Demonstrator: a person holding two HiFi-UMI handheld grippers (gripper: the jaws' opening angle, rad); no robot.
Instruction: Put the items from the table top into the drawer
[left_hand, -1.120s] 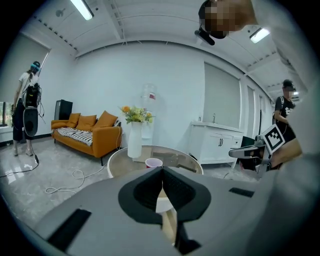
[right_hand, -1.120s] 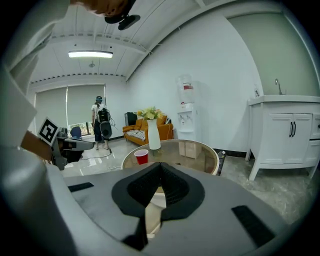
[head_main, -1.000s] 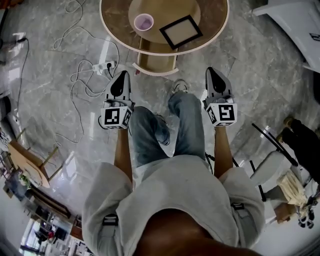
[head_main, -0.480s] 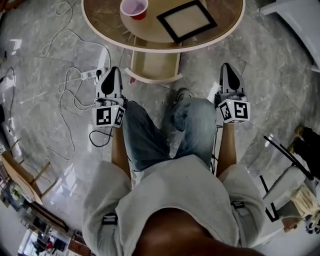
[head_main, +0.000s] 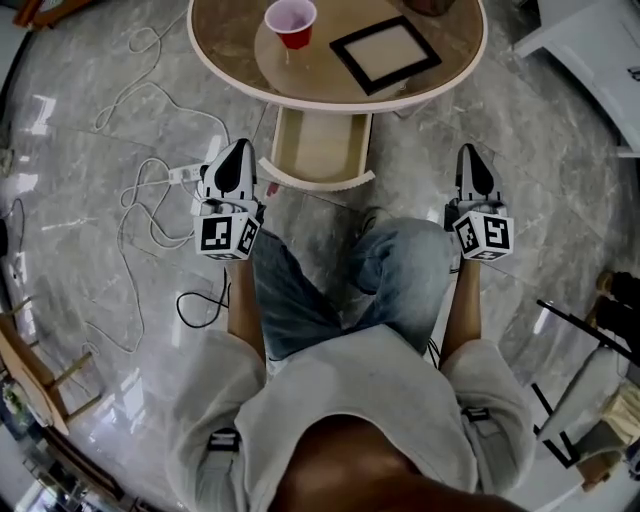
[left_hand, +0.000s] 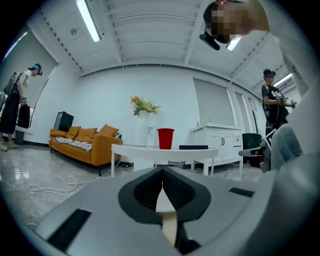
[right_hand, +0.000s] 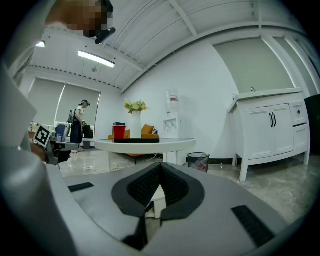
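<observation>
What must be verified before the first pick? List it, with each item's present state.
1. Drawer pulled open: ok.
2. Red cup upright on the table: ok.
3. Black-framed panel flat, apart from the cup: ok.
4. Left gripper open for a grasp: not ok, jaws together, nothing between them.
5. Right gripper open: not ok, jaws together, nothing between them.

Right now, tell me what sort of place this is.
Probably a living-room-style space, maybe staged for testing: an orange sofa, a round table on marble floor, white cabinets under strip lights.
</observation>
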